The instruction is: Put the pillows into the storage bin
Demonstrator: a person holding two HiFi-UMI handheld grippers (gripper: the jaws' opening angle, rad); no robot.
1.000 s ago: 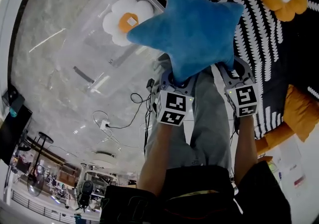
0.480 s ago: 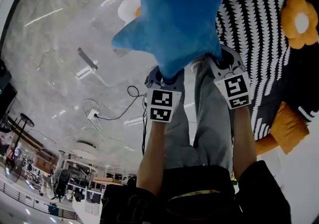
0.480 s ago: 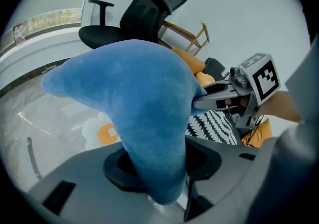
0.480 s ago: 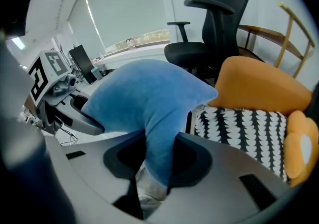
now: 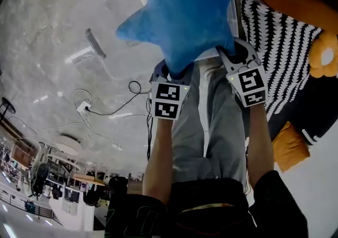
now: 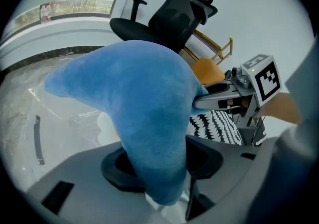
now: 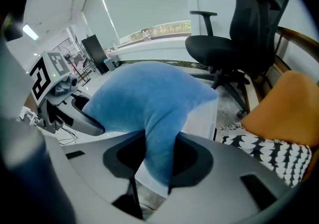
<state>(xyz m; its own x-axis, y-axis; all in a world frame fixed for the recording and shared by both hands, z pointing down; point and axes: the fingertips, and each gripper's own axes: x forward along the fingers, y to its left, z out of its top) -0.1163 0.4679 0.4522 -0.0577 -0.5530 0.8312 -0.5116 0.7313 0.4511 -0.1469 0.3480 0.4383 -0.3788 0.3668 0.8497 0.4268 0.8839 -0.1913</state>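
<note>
Head view: drop-off step, blue star pillow [image 5: 179,20] held above clear bin [image 5: 95,46], clamped in left tongs [image 5: 170,75] and right tongs [image 5: 232,54]; left jaws just eased wider, pillow between. Next: lower in, release.

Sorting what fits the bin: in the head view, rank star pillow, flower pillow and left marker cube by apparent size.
Largest: star pillow.
Unranked: flower pillow, cut by the edge, and left marker cube look alike.
</note>
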